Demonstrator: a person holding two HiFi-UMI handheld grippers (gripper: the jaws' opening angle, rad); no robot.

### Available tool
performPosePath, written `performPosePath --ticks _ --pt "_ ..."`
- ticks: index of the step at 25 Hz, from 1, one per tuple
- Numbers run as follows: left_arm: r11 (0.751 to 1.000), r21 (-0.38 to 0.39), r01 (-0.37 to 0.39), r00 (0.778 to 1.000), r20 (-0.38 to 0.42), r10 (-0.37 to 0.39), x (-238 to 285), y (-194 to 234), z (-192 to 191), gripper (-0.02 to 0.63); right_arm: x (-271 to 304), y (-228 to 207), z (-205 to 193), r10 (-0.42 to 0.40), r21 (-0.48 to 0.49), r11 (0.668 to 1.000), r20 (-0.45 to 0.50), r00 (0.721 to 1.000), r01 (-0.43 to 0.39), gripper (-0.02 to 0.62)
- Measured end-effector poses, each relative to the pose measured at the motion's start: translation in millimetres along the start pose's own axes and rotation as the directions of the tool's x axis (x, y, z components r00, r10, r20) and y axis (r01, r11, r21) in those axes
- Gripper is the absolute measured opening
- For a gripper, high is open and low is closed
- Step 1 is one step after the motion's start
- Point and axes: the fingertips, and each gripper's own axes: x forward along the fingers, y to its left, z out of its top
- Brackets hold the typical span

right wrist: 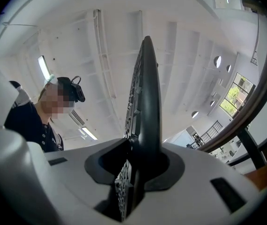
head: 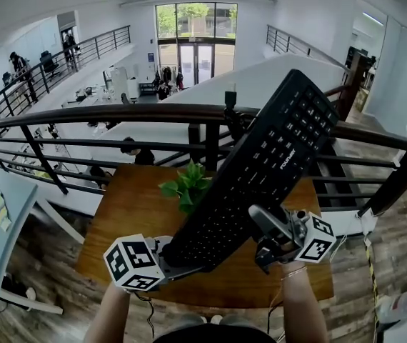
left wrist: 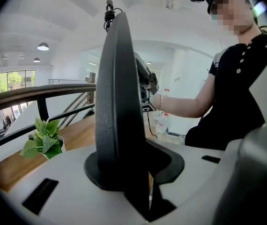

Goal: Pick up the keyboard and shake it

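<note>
because the job is to shake it, the black keyboard (head: pixel 260 170) is held clear above the wooden table (head: pixel 118 213), touching nothing on it. it slants steeply, its low end over the table's near edge and its high end reaching out past the table's far edge.

the left gripper (head: pixel 178 261) pinches the low short end, its jaws pressed onto the two faces with the board standing edge-on between them. the right gripper (head: pixel 264 229) clamps the long edge a little further up, over the table's near right part, with the key rows showing between its jaws. two grips close together at the low end leave most of the board hanging free, which i judge suits shaking but puts a lot of leverage on the pads, so a slip is the main risk.

a potted plant (head: pixel 186 184) stands near the table's far edge, right under the board's underside; a downward swing could knock its leaves. just beyond the table's far edge runs a dark railing (head: pixel 118 113), close to the raised end, with an open drop past it. a bundled cable (left wrist: pixel 109 14) sticks up from the high end and could snag on that rail.
</note>
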Motion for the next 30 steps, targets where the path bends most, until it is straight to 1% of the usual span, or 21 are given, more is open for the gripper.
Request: performPosePath --ticks 7,19,27,30 --pt "1.000 0.025 -0.015 1.000 -0.019 0.016 7.3 -2.5 -0.7 0.109 -12.9 2.3 1.2 0.012 0.008 1.000 0.018 1.000 -0.012 0.118" --pt "1.000 0.023 0.018 1.000 -0.012 -0.018 0.0 6.8 -2.7 0.109 -2.8 -2.8 -2.2 -0.015 -0.002 1.000 0.011 1.000 0.015 0.117" --pt "0.999 0.030 0.023 1.000 0.000 -0.023 21.7 -3.8 1.5 0.109 -24.3 2.0 5.3 -0.018 -0.019 1.000 0.001 1.000 0.018 0.117" --pt "0.999 0.028 0.030 0.999 0.018 -0.031 26.0 -3.8 5.9 0.109 -24.2 1.8 9.8 -0.024 -0.029 0.999 -0.019 1.000 0.024 0.117"
